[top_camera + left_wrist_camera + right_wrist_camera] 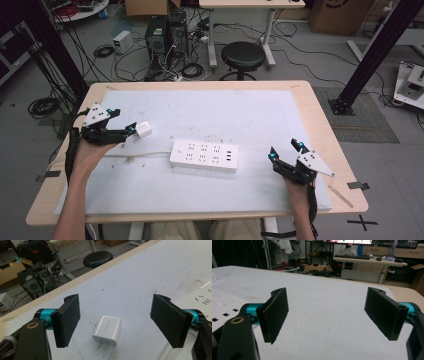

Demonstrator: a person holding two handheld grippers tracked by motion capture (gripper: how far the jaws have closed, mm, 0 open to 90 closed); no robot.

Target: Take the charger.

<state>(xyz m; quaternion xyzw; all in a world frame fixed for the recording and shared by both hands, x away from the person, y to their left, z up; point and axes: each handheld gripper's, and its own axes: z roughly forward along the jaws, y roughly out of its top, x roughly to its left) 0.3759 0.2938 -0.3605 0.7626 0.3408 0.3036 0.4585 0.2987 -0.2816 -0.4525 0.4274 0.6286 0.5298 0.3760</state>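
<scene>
**Charger sits just ahead of the left gripper, prongs toward it**

Cables, computer towers and a black stool [243,56] crowd the floor behind the table [310,100], whose top is covered by a scuffed white mat.

At the left, the left gripper [131,129] hovers low with its jaws spread wide and nothing between them. The small white charger plug [143,130] lies flat on the mat just past its fingertips. From the left gripper view the charger plug [107,330] sits between the two black pads, slightly nearer the left one, with its two metal prongs pointing back at the camera and its body running away along the line of the jaws. So the pads face its two side walls, and a short push forward before closing looks like all the grasp needs.

In the middle lies the white power strip [204,155], its long axis running across the table, cord trailing off to the left. It lies near the charger, to its right.

At the right, the right gripper [283,151] also stands wide open and empty, well apart from the charger and just beyond the strip's right end. The left hand is plainly the nearer one.
</scene>
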